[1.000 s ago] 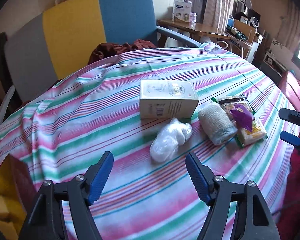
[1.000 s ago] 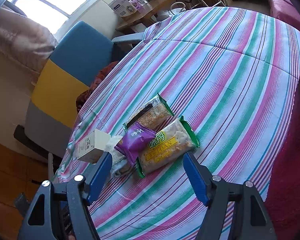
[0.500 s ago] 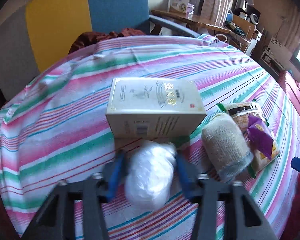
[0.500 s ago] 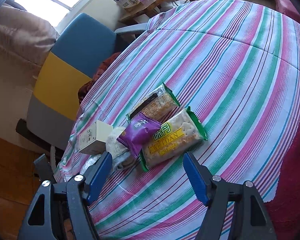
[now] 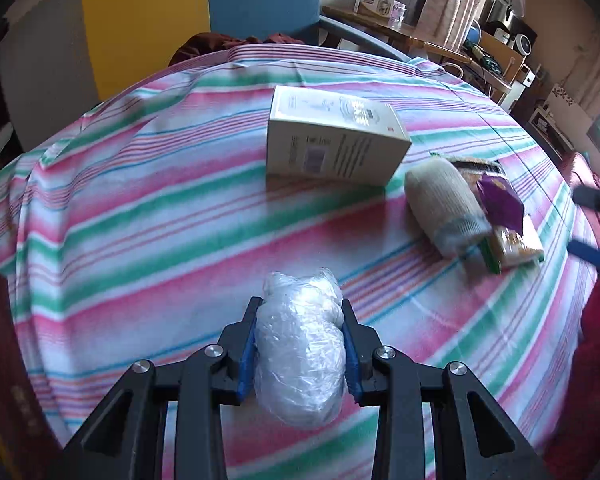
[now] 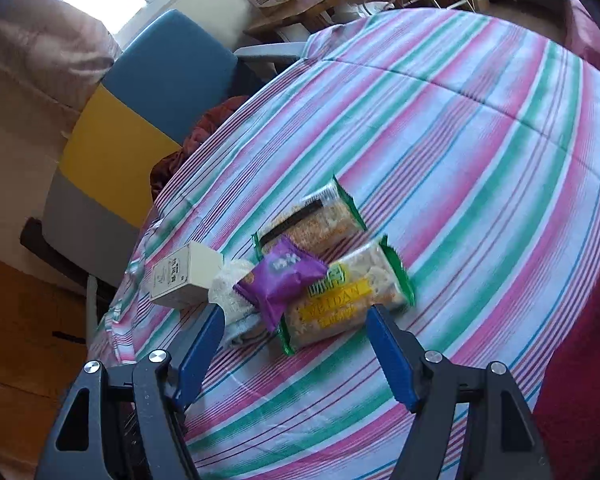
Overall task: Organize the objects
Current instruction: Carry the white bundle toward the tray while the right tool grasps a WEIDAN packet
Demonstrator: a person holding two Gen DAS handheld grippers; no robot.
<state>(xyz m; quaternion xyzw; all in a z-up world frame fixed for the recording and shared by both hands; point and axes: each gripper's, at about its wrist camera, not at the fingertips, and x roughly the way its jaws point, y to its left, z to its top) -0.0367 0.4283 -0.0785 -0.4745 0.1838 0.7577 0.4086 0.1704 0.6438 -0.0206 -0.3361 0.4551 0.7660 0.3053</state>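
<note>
- Our left gripper [image 5: 300, 344] is now clamped on the crinkly clear-plastic-wrapped white bundle [image 5: 300, 352]; both blue pads press into its sides. A second ago those jaws stood wide with the bundle lying ahead on the cloth, half a second ago they were astride it.
- Bundle no longer sits against the cream cardboard box [image 5: 332, 140]. It's in our grip, nearer the near edge of the striped pink, green and white tablecloth [image 5: 140, 208], well apart from the box. Can't tell whether it's lifted or touching the cloth.
- Meaning for the task, as we judge it: first pick is secured, next is carrying the bundle to its spot. Soft wrap, so it may squash or slip in the pads.
- Our right gripper [image 6: 296, 344] is about half open as before, holding nothing. It hovers above the green-edged clear packet of yellow crackers [image 6: 348, 296], jaws either side of its near end, not touching. Likely the next pick.
- Rest of the group is unmoved near the cloth's right edge: beige knitted fabric roll [image 5: 444, 208] just beside the box, small purple foil snack pouch [image 6: 280, 276] lying on top of the roll and the cracker packet, second green-edged cracker packet [image 6: 312, 224] behind.
</note>
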